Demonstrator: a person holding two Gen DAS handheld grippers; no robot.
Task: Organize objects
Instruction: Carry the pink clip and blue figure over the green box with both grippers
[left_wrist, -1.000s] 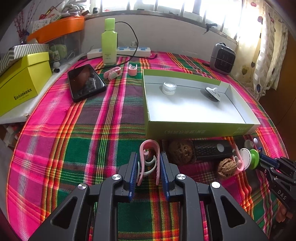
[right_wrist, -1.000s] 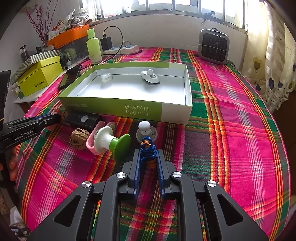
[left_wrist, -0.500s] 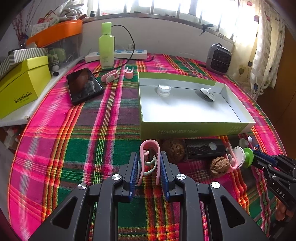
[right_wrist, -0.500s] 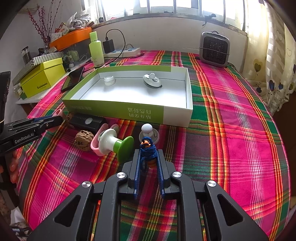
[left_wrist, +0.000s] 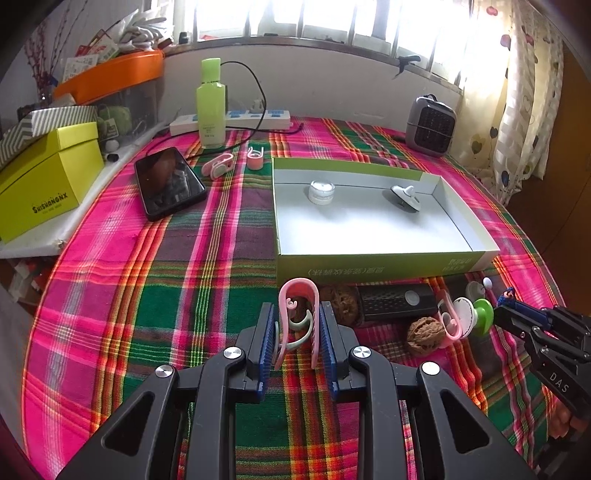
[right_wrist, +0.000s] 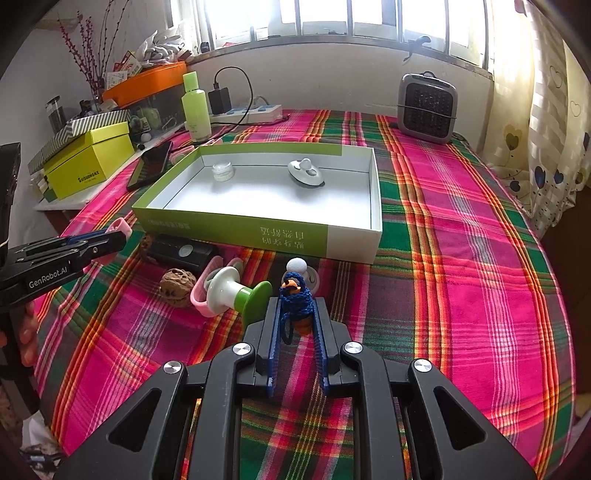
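Observation:
My left gripper (left_wrist: 297, 317) is shut on a pink clip (left_wrist: 298, 310) and holds it above the plaid cloth, in front of the green-and-white box (left_wrist: 373, 264). My right gripper (right_wrist: 295, 306) is shut on a blue knitted charm (right_wrist: 294, 299) with an orange tip, also lifted before the box (right_wrist: 258, 229). The box holds a small white jar (left_wrist: 321, 192) and a grey knob lid (left_wrist: 406, 194). In front of the box lie a walnut (right_wrist: 177, 282), a black remote (right_wrist: 181, 253), a green-and-white spool (right_wrist: 240, 293), a second pink clip (right_wrist: 201, 295) and a white knob (right_wrist: 297, 267).
A phone (left_wrist: 168, 182), two pink clips (left_wrist: 218, 166) and a green bottle (left_wrist: 210, 107) sit at the far left. A power strip (left_wrist: 236, 120) lies by the wall. A grey heater (right_wrist: 426, 107) stands at the back right. A yellow box (left_wrist: 44, 188) sits off the table's left edge.
Both grippers have risen and drawn back a little from the box, each still holding its object. The loose items on the cloth have not moved.

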